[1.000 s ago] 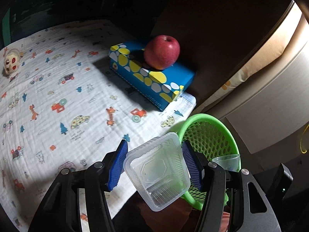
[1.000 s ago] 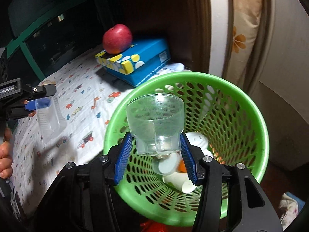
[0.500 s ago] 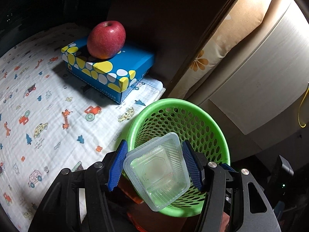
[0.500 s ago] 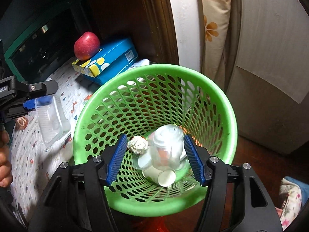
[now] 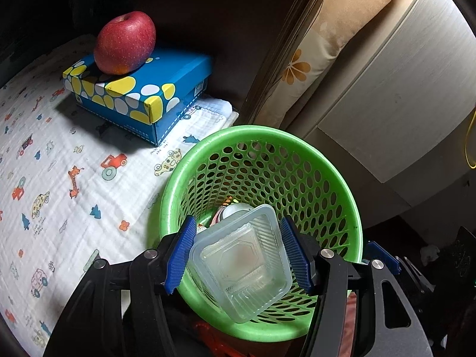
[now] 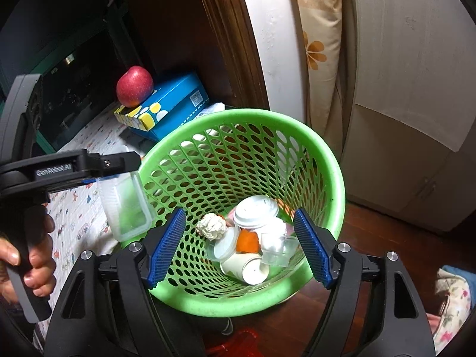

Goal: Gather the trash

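A light, thin, crushable clear plastic tray (image 5: pixel 242 263) is being gripped by its side walls in the left gripper (image 5: pixel 238 255) jaws over the green mesh plastic basket (image 5: pixel 351 208), while the right gripper (image 6: pixel 238 247) jaws are being held wide, empty.

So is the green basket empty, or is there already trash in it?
Not empty: the basket holds cups, a paper ball and lids at its bottom.

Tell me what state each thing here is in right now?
Left gripper: shut on the plastic tray, over the basket.
Right gripper: open, holding nothing.
Green basket: upright, partly filled with cups and lids.
Apple: whole, resting on the box.
Blue box: closed, on the patterned cloth.
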The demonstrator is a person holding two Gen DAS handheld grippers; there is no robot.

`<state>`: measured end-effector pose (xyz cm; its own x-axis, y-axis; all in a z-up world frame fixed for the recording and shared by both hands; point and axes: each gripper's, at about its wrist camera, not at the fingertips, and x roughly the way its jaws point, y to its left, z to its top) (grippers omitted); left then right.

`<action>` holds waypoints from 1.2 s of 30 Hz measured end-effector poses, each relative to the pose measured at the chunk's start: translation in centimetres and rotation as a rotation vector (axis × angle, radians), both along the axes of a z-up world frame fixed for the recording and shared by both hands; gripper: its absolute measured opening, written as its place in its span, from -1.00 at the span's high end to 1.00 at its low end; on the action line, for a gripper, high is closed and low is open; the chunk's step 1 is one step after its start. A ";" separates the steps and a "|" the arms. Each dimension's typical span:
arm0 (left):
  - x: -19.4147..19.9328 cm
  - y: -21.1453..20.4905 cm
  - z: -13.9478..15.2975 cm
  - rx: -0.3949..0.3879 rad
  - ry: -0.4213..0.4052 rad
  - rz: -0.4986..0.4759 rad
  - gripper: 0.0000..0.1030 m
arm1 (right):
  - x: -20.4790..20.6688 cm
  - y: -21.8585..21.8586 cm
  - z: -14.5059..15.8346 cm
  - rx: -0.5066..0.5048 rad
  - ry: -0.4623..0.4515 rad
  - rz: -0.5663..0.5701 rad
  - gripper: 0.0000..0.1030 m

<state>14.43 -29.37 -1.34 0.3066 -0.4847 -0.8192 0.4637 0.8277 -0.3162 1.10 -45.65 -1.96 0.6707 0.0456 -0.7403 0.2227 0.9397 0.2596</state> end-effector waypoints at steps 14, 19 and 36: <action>-0.8 1.0 -0.1 0.029 -0.026 -0.017 -0.43 | -0.3 1.3 0.3 0.002 -0.003 0.027 -0.51; -1.5 3.6 0.7 0.047 -0.077 0.020 -0.55 | 0.0 2.5 0.6 0.003 -0.010 0.052 -0.53; -3.5 13.4 3.3 0.136 -0.238 0.201 -0.80 | 2.6 9.8 2.3 0.001 -0.051 0.205 -0.67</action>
<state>10.97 -15.94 1.98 0.5754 -0.2861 -0.7662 0.3346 0.9372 -0.0986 3.70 -35.86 0.33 0.6836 0.1854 -0.7059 0.0137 0.9638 0.2664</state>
